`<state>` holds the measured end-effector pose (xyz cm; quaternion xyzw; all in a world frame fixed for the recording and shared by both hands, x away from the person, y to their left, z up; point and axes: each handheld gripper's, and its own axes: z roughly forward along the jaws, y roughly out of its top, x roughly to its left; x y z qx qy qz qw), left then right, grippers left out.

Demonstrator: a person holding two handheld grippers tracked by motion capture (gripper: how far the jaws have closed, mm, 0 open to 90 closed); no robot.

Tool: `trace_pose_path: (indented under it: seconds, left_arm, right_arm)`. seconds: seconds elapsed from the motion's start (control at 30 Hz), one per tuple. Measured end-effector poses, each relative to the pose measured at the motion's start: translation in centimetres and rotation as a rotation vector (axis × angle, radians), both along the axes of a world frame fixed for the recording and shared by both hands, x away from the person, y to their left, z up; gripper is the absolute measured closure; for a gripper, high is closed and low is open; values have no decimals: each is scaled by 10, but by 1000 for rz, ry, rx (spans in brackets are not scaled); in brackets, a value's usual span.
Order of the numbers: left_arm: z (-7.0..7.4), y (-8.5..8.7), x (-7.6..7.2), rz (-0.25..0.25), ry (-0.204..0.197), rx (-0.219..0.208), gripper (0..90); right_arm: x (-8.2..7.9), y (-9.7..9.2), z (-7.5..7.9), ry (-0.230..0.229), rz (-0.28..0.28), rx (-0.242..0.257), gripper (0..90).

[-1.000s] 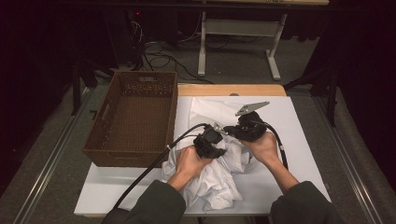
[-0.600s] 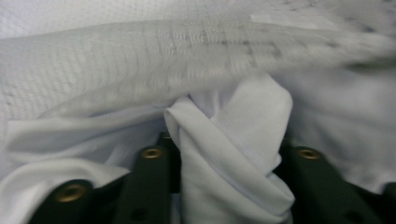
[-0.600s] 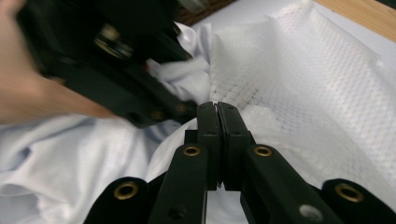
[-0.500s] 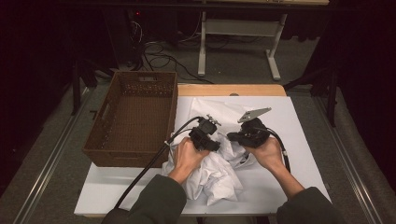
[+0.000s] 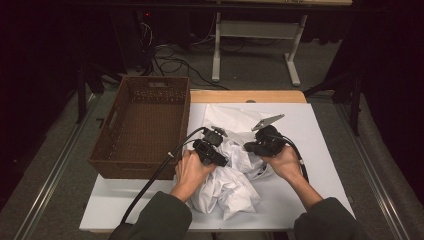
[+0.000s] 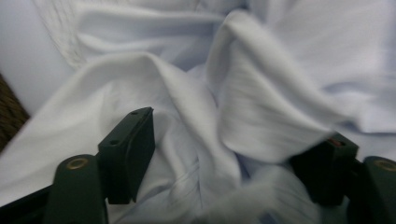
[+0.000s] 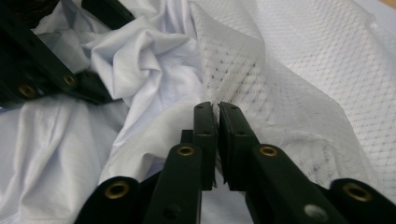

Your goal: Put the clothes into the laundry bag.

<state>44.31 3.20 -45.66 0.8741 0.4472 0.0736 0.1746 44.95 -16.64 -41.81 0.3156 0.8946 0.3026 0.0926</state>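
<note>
A crumpled white cloth (image 5: 225,185) lies heaped in the middle of the white table (image 5: 320,130). My left gripper (image 5: 216,136) rests on the heap's left side. In the left gripper view the left gripper (image 6: 229,149) stands open; its jaws have just been opening, and soft folds of the cloth (image 6: 261,93) bulge loosely between them. My right gripper (image 5: 248,146) sits on the heap's right side and points left. In the right gripper view the right gripper (image 7: 217,109) shows a narrow slit; its jaws have just been opening, with the edge of a mesh layer (image 7: 289,74) at their tips.
A brown woven basket (image 5: 182,125) stands on the table's left part, close beside the cloth. A wooden strip (image 5: 250,96) runs along the far edge. Bare table lies right of my right hand. Behind the table are cables and a white metal stand (image 5: 217,55) on the floor.
My left gripper has slid a little to the left, away from the right one, and its jaws have spread wide. The right hand has stayed in place.
</note>
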Motion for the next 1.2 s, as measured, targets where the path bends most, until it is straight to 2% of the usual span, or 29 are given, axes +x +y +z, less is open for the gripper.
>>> trace_pose_path:
  seconds: [0.03, 0.1, 0.17, 0.23, 0.27, 0.33, 0.4, 0.5, 0.57, 0.63, 0.77, 0.87, 0.97, 1.03, 1.07, 1.13, 1.2]
  left_arm:
    - [-5, -1, 3, 0, 16, 7, 233]
    - [-11, -3, 6, 10, 24, 1, 225]
    - [-14, -5, 8, 5, 16, -10, 279]
    - [-15, -7, 7, -10, 2, -19, 379]
    - [-15, -7, 7, -17, -5, -43, 472]
    - [-10, -6, 3, -49, -38, -79, 661]
    - [-4, -6, -3, -66, -82, -107, 758]
    - [10, -8, -18, -143, -155, -144, 796]
    - [19, -10, -28, -200, -182, -166, 802]
    - [25, -10, -34, -235, -183, -201, 808]
    - [23, -13, -35, -260, -161, -210, 814]
    - [15, -17, -26, -235, -148, -207, 816]
    - [5, -20, -11, -164, -143, -202, 817]
    - [-3, -19, 3, -101, -135, -211, 818]
    - [-6, -18, 7, -74, -146, -210, 817]
    - [-7, -15, 12, -43, -160, -209, 804]
    - [-5, -15, 11, -46, -158, -198, 754]
  right_arm:
    - [2, 1, -2, 7, -12, -6, 804]
    - [6, 1, -6, 18, -20, -25, 784]
    - [9, 1, -8, 30, -33, -31, 802]
    - [11, 0, -9, 37, -33, -39, 854]
    - [12, 0, -10, 38, -30, -45, 876]
    - [11, 1, -10, 29, -27, -47, 891]
    - [9, 2, -9, 20, -27, -45, 895]
    - [8, 1, -3, -1, -9, -20, 897]
    - [6, 0, 2, -9, -12, 12, 897]
    - [5, 0, 7, -15, -11, 34, 897]
    - [2, 3, 19, -33, 14, 71, 899]
    - [-1, 8, 28, -33, 48, 105, 900]
    - [-7, 10, 33, -22, 71, 160, 900]
    - [-10, 11, 32, -16, 84, 147, 900]
    - [-12, 11, 31, -15, 90, 143, 900]
    - [-14, 11, 28, -15, 90, 131, 900]
    - [-14, 8, 23, -17, 92, 111, 900]
